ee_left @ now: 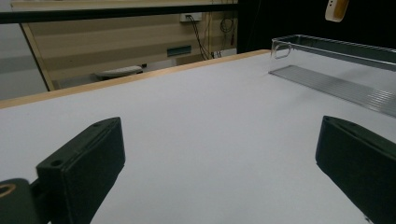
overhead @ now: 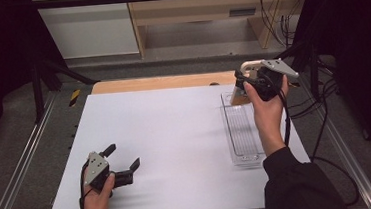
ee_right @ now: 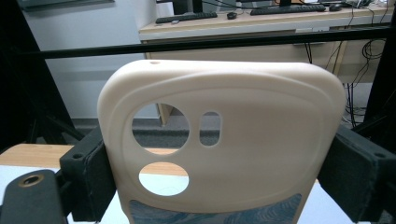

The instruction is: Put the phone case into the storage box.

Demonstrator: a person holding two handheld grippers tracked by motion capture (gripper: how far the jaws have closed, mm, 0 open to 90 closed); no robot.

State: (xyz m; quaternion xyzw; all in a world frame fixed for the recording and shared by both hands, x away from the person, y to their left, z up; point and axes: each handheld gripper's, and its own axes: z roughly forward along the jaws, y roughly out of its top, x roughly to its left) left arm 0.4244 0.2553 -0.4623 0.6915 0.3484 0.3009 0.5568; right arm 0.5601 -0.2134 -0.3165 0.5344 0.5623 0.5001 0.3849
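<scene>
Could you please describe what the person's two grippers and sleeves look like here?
Both the left gripper and the right gripper are black with blocky, padded jaws, a grey three-cornered plate on top and a trailing black cable. The right arm wears a black sleeve.

A: Lighting?
B: Even, overhead, moderately bright on the white table [overhead: 176,135]; edges of the high view fall to black. Soft shadow under the left gripper [overhead: 123,162].
A: Focus?
B: Low resolution, slightly soft. Phone case [ee_right: 224,140] close-up is probably a touch blurred.
</scene>
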